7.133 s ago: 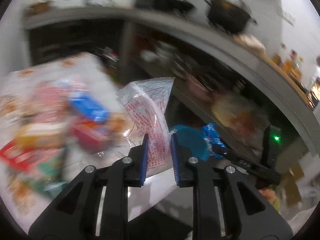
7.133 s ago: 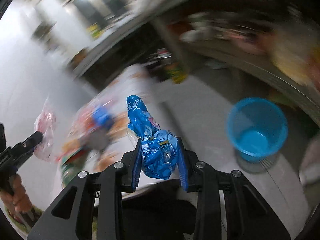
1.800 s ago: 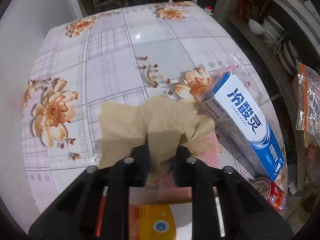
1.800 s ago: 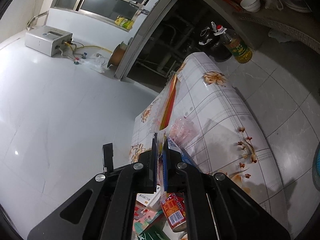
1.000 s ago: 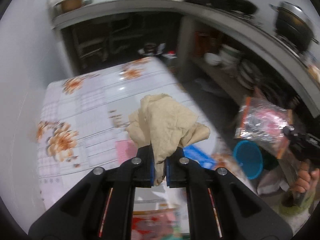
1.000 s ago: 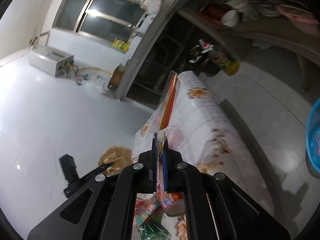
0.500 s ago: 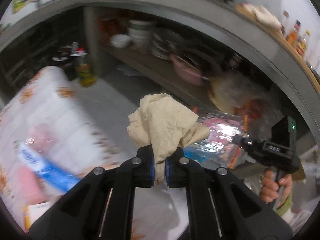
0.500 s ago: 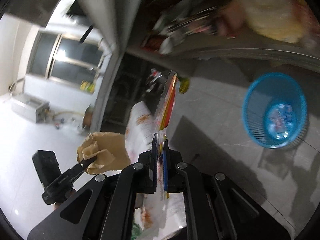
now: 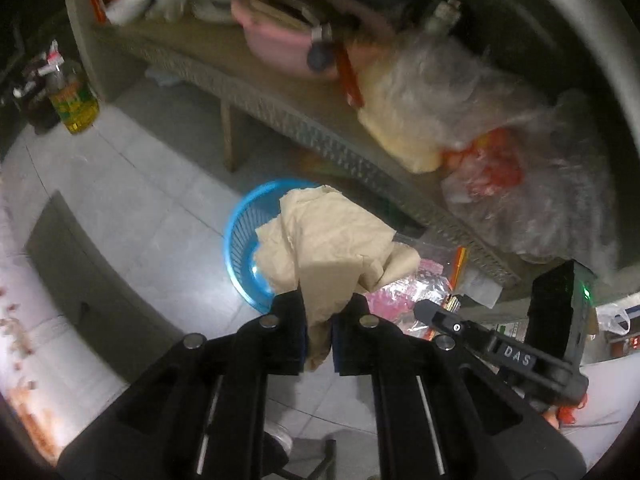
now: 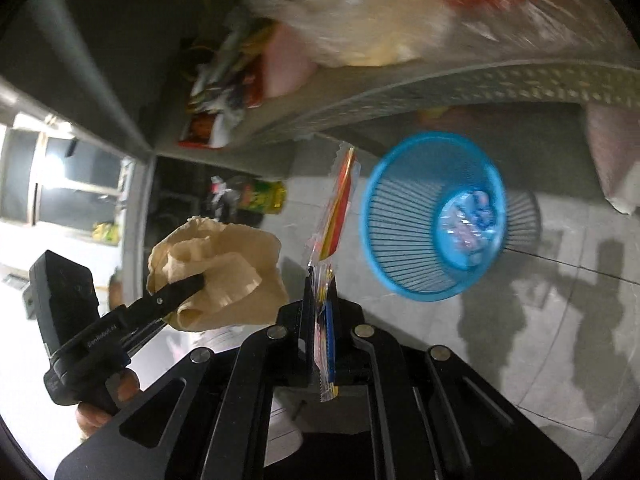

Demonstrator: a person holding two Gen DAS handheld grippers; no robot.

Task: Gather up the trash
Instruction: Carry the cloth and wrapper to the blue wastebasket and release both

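Tiled floor, blue bin (image 10: 434, 216) below: left gripper (image 9: 319, 332) clamps tissue (image 9: 332, 240), right gripper (image 10: 320, 320) pinches wrapper (image 10: 336, 208); centre each over the rim before release.

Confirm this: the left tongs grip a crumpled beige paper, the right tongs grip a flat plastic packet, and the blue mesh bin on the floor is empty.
Not empty. The right wrist view shows wrappers at the bottom of the blue mesh bin. The left tongs do grip the crumpled beige paper; the right tongs grip the flat plastic packet.
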